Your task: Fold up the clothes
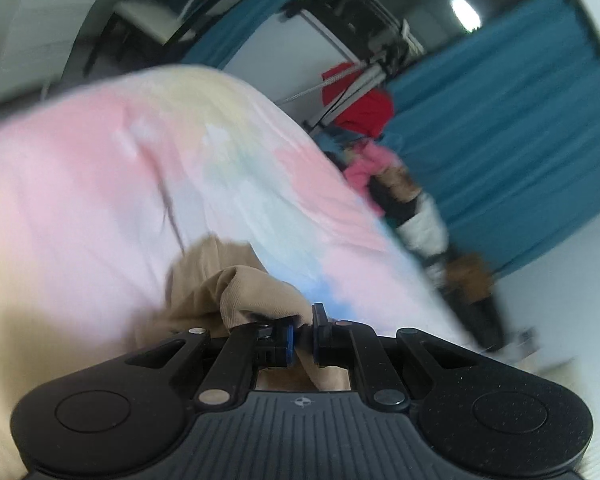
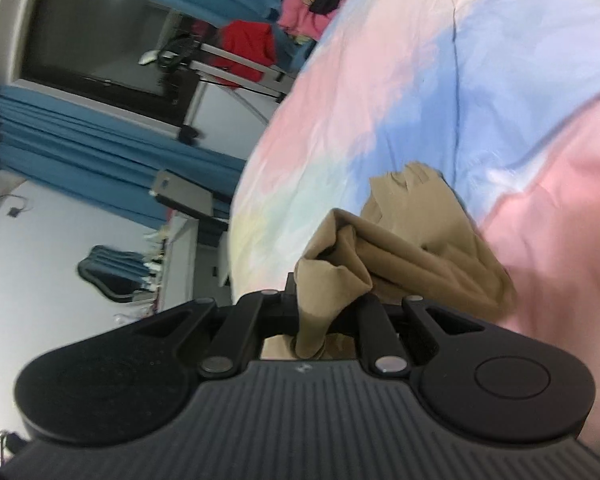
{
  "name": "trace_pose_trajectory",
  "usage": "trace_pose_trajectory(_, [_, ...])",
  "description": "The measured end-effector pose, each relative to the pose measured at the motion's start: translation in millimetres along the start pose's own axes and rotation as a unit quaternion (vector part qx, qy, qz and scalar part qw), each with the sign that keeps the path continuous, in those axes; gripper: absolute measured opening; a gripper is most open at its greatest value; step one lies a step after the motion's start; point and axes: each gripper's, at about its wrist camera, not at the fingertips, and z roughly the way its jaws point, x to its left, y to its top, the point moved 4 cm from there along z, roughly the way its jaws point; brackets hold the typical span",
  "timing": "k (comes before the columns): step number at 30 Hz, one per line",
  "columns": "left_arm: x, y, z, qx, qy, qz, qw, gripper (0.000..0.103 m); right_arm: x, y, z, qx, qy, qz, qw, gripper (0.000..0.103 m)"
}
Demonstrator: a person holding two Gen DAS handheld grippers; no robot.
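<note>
While both wrist views are tilted and partly motion-blurred, each shows a gripper closed on the same tan garment (image 2: 416, 256). Left gripper (image 1: 303, 332): its blue-padded fingers (image 1: 287, 336) stand nearly together, pinching a ribbed fold of the tan cloth, which bunches just beyond them and also shows beneath the finger mount. Right gripper (image 2: 332, 308): its fingertips are hidden by a bunched edge of the garment that runs down between them, so the fingers appear clamped on the fabric. Beyond this grip the garment trails away crumpled, lying on a bed sheet (image 2: 440, 80) patterned in pastel pink, blue and yellow patches. Past the garment, the sheet fills most of each view. At the far edge of the bed lies a heap of other clothes (image 1: 404, 196), pink, dark, white and brown. Behind that heap a red garment (image 1: 364, 108) hangs on a metal rack. Farthest back are blue curtains (image 1: 512, 128) and a dark window (image 2: 96, 44).
</note>
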Motion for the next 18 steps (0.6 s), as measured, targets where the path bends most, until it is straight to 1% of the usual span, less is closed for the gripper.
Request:
trace_pose_trajectory(1, [-2.1,6.1,14.0,0.0,0.009,0.017,0.9998,0.009,-1.2,5.9,13.6,0.001,-0.008,-0.003,1.0,0.012])
trace_pose_trajectory(4, [2.9,12.0,61.2,-0.004,0.016,0.061,0.998,0.009,-4.8,23.4,54.5,0.004,-0.033,-0.01,0.999,0.012])
trace_pose_trajectory(7, [17.9,7.1,100.6,-0.01,0.024,0.085,0.996,0.009,-24.6,30.6,84.5,0.015,-0.038,-0.012,0.999,0.012])
trace_pose_trajectory(10, [29.0,0.4,128.0,0.007,0.042,0.093,0.9947,0.009,-45.9,36.5,114.3,0.03,-0.042,-0.011,0.999,0.012])
trace_pose_trajectory(13, [26.3,-2.1,142.7,0.008,0.057,0.126,0.9903,0.01,-43.4,36.7,113.8,0.033,-0.037,-0.032,0.998,0.012])
trace_pose_trajectory(16, [24.3,-4.7,151.1,0.006,0.066,0.145,0.9873,0.011,-41.0,36.9,113.3,0.036,-0.033,-0.053,0.997,0.013])
trace_pose_trajectory(18, [23.6,-6.1,150.2,0.004,0.068,0.15,0.9863,0.011,-39.3,37.0,113.0,0.038,-0.03,-0.066,0.997,0.013])
